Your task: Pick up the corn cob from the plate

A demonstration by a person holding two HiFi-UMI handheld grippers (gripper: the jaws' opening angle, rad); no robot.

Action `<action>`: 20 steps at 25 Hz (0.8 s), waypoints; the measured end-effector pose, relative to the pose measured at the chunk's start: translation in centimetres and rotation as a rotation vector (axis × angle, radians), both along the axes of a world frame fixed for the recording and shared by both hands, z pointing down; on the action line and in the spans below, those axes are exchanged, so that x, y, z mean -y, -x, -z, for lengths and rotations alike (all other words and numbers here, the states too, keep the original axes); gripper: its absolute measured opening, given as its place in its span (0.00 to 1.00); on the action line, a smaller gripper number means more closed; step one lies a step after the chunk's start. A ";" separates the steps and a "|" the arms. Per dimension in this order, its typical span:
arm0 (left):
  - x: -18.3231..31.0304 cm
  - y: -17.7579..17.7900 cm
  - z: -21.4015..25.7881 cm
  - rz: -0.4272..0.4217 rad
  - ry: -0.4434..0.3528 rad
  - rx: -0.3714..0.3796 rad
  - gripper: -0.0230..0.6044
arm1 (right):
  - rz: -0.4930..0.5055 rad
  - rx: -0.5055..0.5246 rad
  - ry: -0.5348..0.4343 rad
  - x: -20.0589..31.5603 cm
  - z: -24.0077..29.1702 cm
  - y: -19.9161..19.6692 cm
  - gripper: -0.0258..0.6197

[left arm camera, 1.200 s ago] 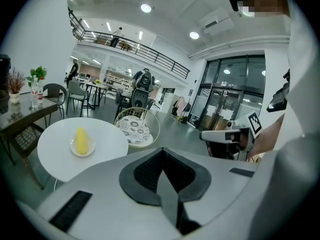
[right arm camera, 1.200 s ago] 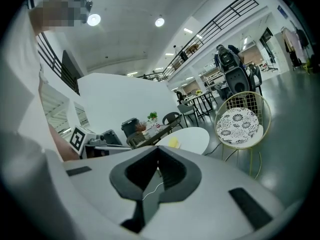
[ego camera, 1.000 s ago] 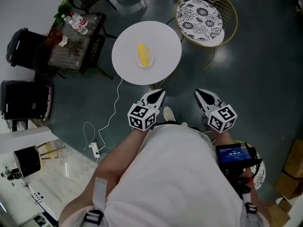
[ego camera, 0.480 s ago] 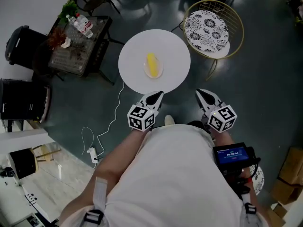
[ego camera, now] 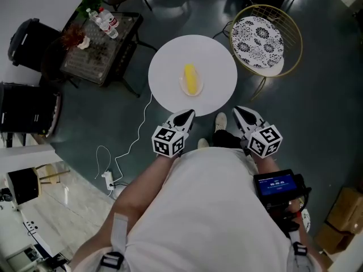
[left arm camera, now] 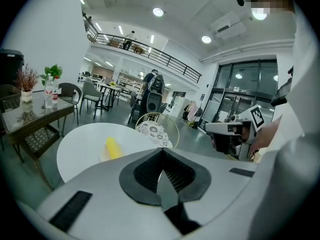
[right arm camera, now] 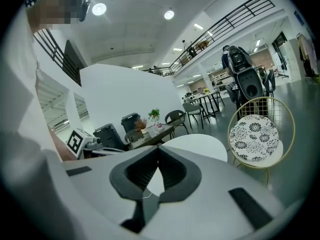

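The corn cob point(ego camera: 191, 79) lies on its plate point(ego camera: 182, 86) mid worktop point(ego camera: 168, 67) while the left claw point(ego camera: 189, 114) and right claw point(ego camera: 239, 112) hover closed and empty at the near edge, so I'd open one before reaching in

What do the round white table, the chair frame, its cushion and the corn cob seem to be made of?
Round table: smooth matte white top, perhaps laminate or painted wood.
Chair frame: thin gold-coloured wire, probably metal.
Cushion: black-and-white floral print, likely fabric.
Corn cob: even yellow; too small to tell real from plastic.
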State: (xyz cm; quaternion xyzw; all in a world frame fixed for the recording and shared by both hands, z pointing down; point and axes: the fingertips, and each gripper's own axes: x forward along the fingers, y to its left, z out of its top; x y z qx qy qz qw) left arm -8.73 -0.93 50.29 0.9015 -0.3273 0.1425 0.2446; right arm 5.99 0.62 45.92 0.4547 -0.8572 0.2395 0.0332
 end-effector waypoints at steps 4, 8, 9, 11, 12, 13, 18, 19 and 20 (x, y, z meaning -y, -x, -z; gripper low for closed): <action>1.5 0.4 -0.6 0.029 0.014 0.011 0.05 | 0.035 0.005 0.010 2.2 -0.5 0.3 0.05; 3.1 0.4 -0.6 0.060 0.011 0.016 0.05 | 0.068 0.016 0.017 4.7 -0.8 0.3 0.05; 3.6 0.4 -0.6 0.065 0.011 0.019 0.05 | 0.078 0.020 0.016 5.5 -0.6 0.3 0.05; 5.3 0.2 -0.7 0.080 0.017 0.025 0.05 | 0.101 0.025 0.022 7.5 -0.7 0.2 0.05; 6.3 0.0 -1.0 0.089 0.023 0.029 0.05 | 0.112 0.026 0.028 8.7 -1.0 0.0 0.05; 7.3 -0.4 -1.4 0.097 0.030 0.035 0.05 | 0.121 0.027 0.034 9.8 -1.4 -0.3 0.05; 8.3 -0.6 -2.6 0.122 0.061 0.070 0.05 | 0.150 0.035 0.057 11.0 -2.2 -0.3 0.05; 8.2 -0.4 -2.6 0.126 0.064 0.079 0.05 | 0.157 0.032 0.058 10.8 -2.1 -0.1 0.05; 8.2 -0.2 -2.7 0.129 0.066 0.088 0.05 | 0.164 0.027 0.059 10.7 -2.0 0.1 0.05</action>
